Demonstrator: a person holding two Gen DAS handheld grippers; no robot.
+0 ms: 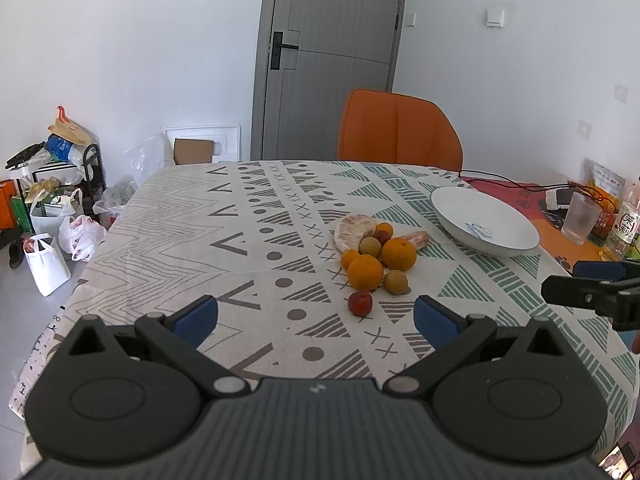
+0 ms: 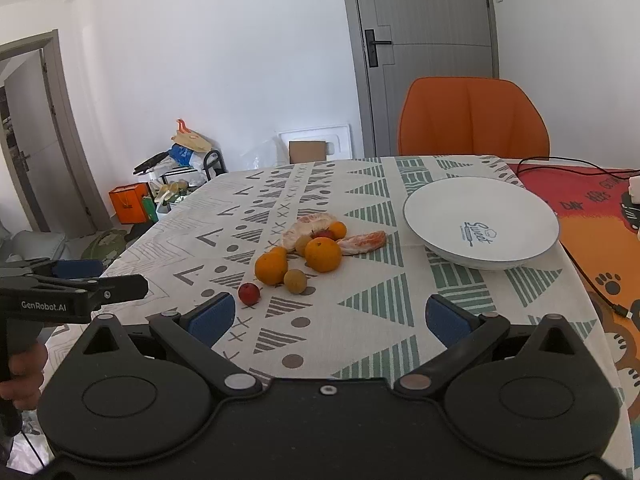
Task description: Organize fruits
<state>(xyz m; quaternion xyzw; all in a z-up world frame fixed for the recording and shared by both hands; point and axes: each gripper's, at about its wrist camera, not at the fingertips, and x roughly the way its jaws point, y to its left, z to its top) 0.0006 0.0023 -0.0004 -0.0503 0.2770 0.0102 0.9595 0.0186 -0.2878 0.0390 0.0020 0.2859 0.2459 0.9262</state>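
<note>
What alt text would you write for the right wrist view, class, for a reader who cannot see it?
A small heap of fruit, oranges among it, lies on a patterned tablecloth left of an empty white bowl. The right gripper fills the foreground with jaws open and empty; the left gripper shows at the left edge. An orange chair and grey door stand behind.

Fruit pile (image 2: 304, 252) beside white bowl (image 2: 480, 224) on patterned table (image 2: 360, 320).

Right gripper (image 2: 326, 318) hovering low, blue fingers (image 2: 212, 318) spread wide; red fruit (image 2: 249, 293) just ahead, nearest the left one; left gripper (image 2: 80, 286) alongside, far left.
</note>
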